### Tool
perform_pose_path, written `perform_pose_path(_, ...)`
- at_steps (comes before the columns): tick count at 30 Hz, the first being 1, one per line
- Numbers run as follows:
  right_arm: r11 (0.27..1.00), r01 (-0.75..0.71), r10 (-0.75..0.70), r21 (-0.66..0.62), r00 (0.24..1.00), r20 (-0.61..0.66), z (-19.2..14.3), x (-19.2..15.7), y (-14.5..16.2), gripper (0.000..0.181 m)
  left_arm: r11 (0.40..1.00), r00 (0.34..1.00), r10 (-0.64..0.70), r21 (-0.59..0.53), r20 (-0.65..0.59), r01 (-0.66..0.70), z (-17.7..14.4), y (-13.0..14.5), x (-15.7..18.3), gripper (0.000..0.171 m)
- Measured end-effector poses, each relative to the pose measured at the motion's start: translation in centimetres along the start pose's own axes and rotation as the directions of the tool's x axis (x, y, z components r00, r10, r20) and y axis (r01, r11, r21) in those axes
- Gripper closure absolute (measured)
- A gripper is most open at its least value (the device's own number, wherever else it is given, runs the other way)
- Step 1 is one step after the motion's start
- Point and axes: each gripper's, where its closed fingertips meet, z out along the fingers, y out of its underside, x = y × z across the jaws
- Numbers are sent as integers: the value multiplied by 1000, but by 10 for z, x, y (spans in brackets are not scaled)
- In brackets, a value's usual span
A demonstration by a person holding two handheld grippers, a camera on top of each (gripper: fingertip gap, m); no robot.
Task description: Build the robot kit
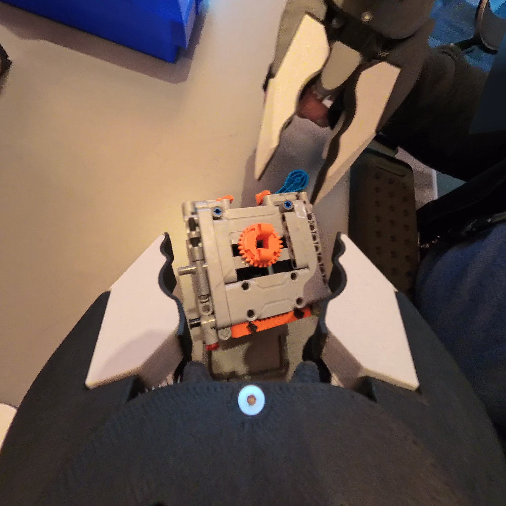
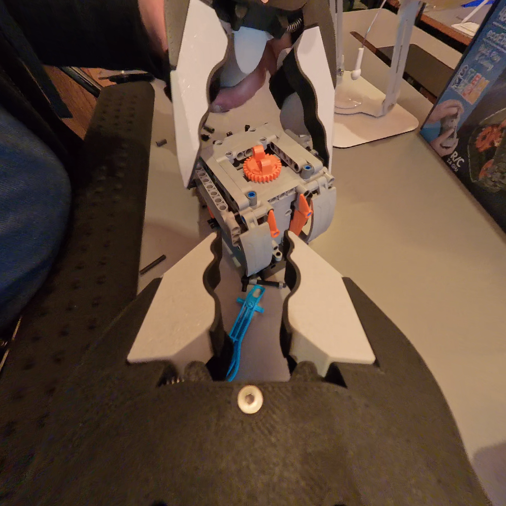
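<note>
— Closest to the left wrist camera, what did the left gripper (image 1: 252, 276) do?

— Its two white fingers (image 1: 142, 309) were clamped on the sides of a grey brick-built block (image 1: 254, 271). An orange gear (image 1: 258, 245) sat in the middle of the block's face, and an orange strip (image 1: 268, 324) ran along its near edge.

— And the right gripper (image 2: 250, 254)?

— Its jaws stood a little apart. Between the fingers, deep inside, lay a thin blue plastic piece (image 2: 243, 325); whether the pads pressed on it, I cannot tell. The fingertips (image 2: 294, 243) were just beside the lower front of the block, near two orange pins (image 2: 284, 216).

— Where was the block?

— Between the two grippers, which faced each other from opposite sides. If it rested on the table (image 2: 397, 246) or hung just above it, I cannot tell.

— What else was around?

— Small black pins (image 2: 161, 142) lay on the table beside the block, and one black rod (image 2: 152, 264) nearer. A black perforated pad (image 2: 109, 191) lay along the table edge, with a person's blue-clad leg (image 2: 30, 205) next to it.

— And farther away?

— A white stand (image 2: 375, 117) on a flat base, a printed cardboard box (image 2: 471, 109) at the right, and in the left view a blue container (image 1: 123, 24) at the far side of the pale table.
</note>
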Motion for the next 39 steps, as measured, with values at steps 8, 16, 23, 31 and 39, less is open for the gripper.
perform_pose_path(8, 1000, 27, -27, 7, 999, 32, 10, -3, -3, 150, 995, 989, 51, -90, 138, -39, 9, 9, -4, 60)
perform_pose_path(16, 1000, 4, -5, 4, 999, 41, 10, -6, -4, 145, 992, 990, 80, -107, 120, -67, 8, 10, -4, 60)
perform_pose_path(23, 1000, -24, 24, -14, 1000, -1, 7, -4, 15, 160, 988, 991, 99, -124, 90, -88, 4, 14, -2, 60)
perform_pose_path(31, 999, -46, 46, -16, 999, 19, 16, -13, 13, 169, 984, 990, 120, -143, 81, -107, -1, 19, -2, 61)
perform_pose_path(39, 993, -115, 114, 15, 992, 60, 16, -24, 6, 167, 972, 982, 157, -194, 107, -134, -15, 28, 2, 59)
